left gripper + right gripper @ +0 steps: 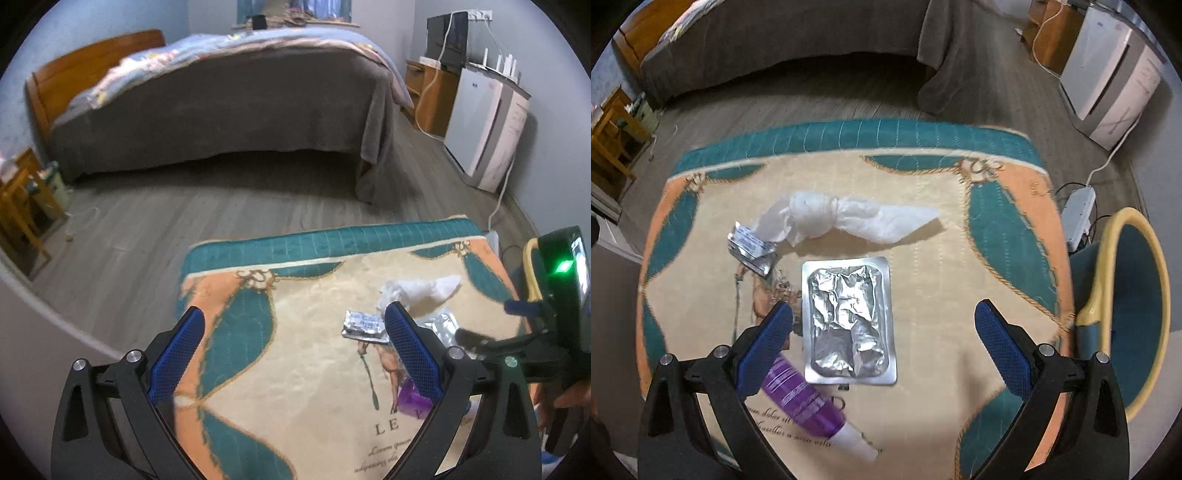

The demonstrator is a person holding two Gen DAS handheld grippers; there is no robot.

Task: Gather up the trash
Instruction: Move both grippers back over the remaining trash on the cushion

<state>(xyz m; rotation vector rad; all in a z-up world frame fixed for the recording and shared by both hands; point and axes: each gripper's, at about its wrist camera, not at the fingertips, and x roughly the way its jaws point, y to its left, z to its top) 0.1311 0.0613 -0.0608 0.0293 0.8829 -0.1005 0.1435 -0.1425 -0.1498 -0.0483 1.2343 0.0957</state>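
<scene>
On the patterned tablecloth point(942, 258) lie a knotted white plastic bag point(846, 218), a small folded silver packet point(751, 247), a flat crumpled foil blister sheet point(849, 321) and a purple tube with a white cap point(809, 402). My right gripper point(884, 319) is open and empty, hovering over the foil sheet. My left gripper point(293, 321) is open and empty above the cloth's left part; the silver packet point(364, 325), white bag point(424, 290) and purple tube point(412, 400) lie by its right finger. The right gripper's body point(554, 314) shows at the right edge of the left wrist view.
A blue bin with a yellow rim point(1134, 317) stands right of the table. A white power strip point(1078, 210) lies on the floor beside it. A bed with a grey cover point(221, 103) is beyond, a white appliance point(487, 125) at right, wooden furniture point(22, 206) at left.
</scene>
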